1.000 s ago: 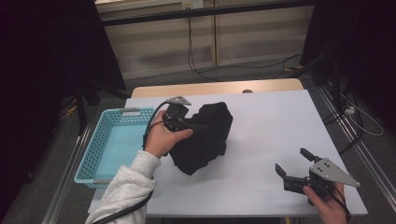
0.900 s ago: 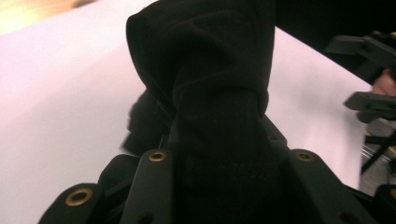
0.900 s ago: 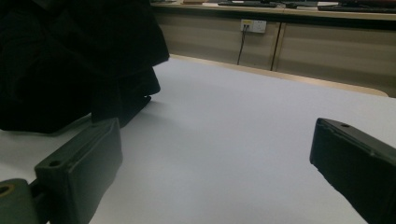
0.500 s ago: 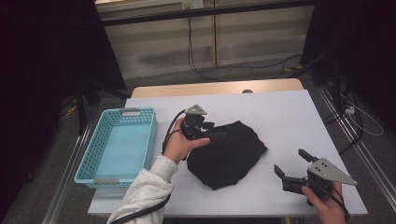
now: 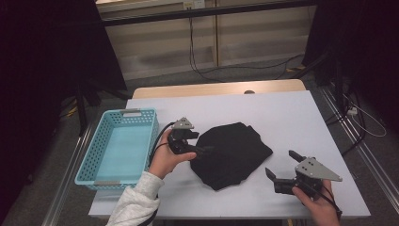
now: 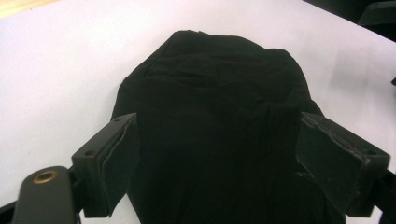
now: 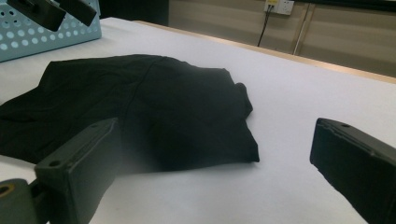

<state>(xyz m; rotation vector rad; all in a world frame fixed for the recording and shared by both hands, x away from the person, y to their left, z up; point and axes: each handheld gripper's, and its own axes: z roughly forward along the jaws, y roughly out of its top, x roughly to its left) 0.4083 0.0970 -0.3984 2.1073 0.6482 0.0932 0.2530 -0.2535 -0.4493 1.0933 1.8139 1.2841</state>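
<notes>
A black cloth [image 5: 233, 153] lies flat on the white table [image 5: 291, 117], about in the middle. It is folded into a bumpy heap with a few soft creases.

The left gripper [image 5: 203, 149] is at the left edge of the cloth, held in the person's left hand [image 5: 165, 160]. Its jaws have just been opening, and now they stand wide apart. In the left gripper view the cloth [image 6: 215, 116] sits between the two black jaws, but the pads do not press on it. The cloth lies loose under them.

The right gripper [image 5: 278, 169] is to the right of the cloth, nearer the front edge of the table, and is apart from the cloth. The person's right hand [image 5: 317, 200] holds it. Its jaws are wide too, with nothing between them. In the right gripper view the cloth [image 7: 140, 107] lies a little way off in front of the jaws.

A light blue basket [image 5: 94, 167] with little holes in its walls stands to the left of the cloth, just past the left hand. It does not touch the cloth.
</notes>
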